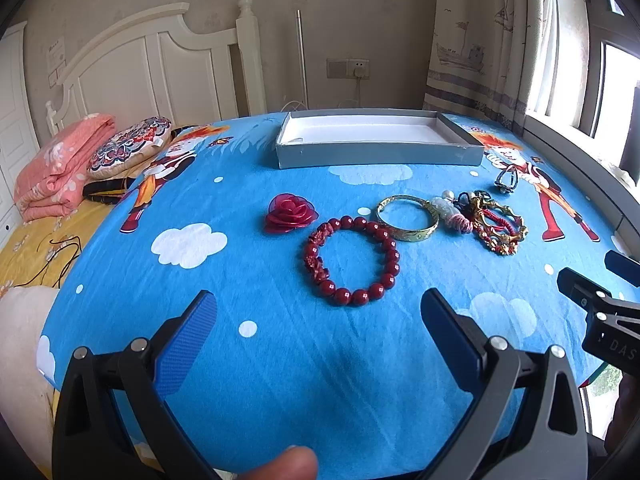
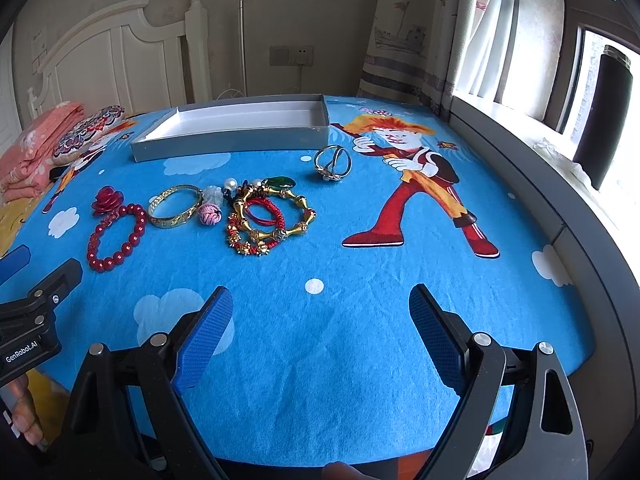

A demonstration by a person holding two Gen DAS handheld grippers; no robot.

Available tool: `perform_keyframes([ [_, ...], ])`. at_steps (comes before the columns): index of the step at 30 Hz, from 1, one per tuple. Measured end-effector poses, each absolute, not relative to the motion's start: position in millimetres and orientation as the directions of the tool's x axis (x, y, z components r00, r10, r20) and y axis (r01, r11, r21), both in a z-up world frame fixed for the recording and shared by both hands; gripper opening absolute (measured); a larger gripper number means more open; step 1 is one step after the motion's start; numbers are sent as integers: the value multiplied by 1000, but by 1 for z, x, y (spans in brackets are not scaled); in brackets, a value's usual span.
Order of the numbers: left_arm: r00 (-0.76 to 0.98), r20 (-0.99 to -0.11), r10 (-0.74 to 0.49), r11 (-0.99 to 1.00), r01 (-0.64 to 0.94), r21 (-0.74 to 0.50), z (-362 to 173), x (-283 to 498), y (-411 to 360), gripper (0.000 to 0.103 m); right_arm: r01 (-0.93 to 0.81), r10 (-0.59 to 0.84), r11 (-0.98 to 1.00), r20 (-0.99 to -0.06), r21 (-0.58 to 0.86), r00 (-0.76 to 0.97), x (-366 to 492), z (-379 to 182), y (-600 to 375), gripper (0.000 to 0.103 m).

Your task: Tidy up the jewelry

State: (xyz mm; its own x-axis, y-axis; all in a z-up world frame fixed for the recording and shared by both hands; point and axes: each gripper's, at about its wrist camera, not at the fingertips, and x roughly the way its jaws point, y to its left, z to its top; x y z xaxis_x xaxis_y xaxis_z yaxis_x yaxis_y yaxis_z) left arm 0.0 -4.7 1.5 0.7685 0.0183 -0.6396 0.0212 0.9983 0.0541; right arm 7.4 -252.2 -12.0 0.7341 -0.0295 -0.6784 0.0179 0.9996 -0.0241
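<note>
Several pieces of jewelry lie loose on a blue cartoon-print cloth (image 2: 360, 360), short of the empty grey box (image 1: 376, 154) at its far edge. Both the left gripper (image 1: 316, 320) and right gripper (image 2: 320, 312) hover spread wide, grasping nothing. Nearest the left one, the red bead bracelet (image 1: 352, 256) looks light, hard and rounded — likely to slip unless pinched across one side of its loop. Beside it, touching, sits a rigid gold bangle (image 1: 408, 218); the tangled gold-and-red bracelets (image 2: 272, 220) could snag. Bare cloth in front leaves room — the right edge drops away.
</note>
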Motion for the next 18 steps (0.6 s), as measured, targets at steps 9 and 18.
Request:
perform_keyframes([
  [9, 767, -641, 19, 998, 20, 53, 1, 0, -4, 99, 17, -33, 999, -678, -30, 735, 7, -13, -251, 84],
  [18, 772, -636, 6, 1000, -12, -5, -1, 1, 9, 99, 18, -30, 1000, -672, -24, 740, 11, -14, -257, 84],
])
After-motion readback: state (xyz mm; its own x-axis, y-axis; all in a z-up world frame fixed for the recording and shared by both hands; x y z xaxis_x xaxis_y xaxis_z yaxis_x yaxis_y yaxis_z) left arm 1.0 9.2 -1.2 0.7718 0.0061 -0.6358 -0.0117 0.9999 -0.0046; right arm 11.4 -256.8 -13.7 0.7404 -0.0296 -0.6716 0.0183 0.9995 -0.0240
